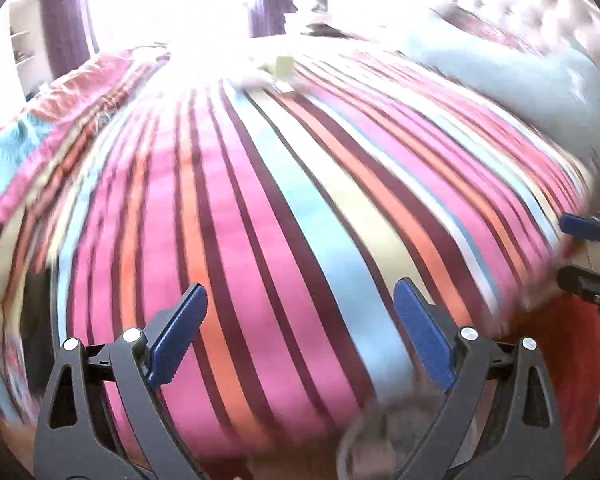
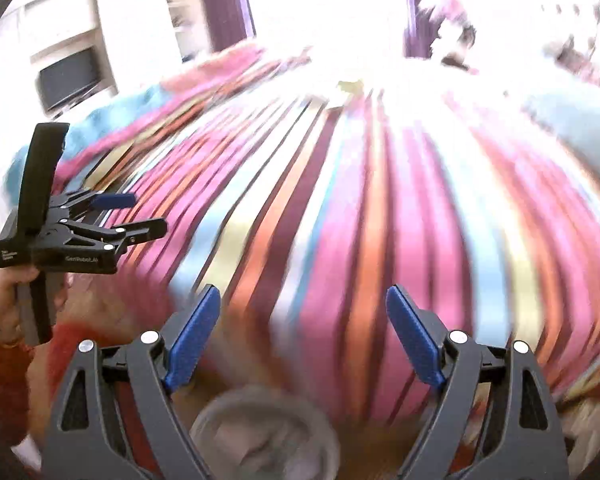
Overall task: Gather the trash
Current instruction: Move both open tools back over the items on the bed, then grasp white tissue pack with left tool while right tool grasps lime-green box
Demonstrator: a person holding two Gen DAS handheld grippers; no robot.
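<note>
A small pale green piece of trash [image 1: 283, 67] lies with some white scraps [image 1: 256, 78] far across a striped bedspread [image 1: 260, 200]; it shows as a blurred yellowish scrap [image 2: 350, 86] in the right wrist view. My left gripper [image 1: 300, 328] is open and empty above the near edge of the bed; it also shows in the right wrist view [image 2: 140, 216]. My right gripper [image 2: 304, 332] is open and empty, its tips seen at the right edge of the left wrist view [image 1: 584, 252]. Both views are motion-blurred.
A round grey bin [image 2: 266, 436] sits on the floor below the grippers, also in the left wrist view [image 1: 376, 436]. A light blue pillow [image 1: 500, 80] lies at the bed's right, a rumpled pink blanket [image 1: 80, 88] at the left. A shelf unit [image 2: 68, 76] stands beyond.
</note>
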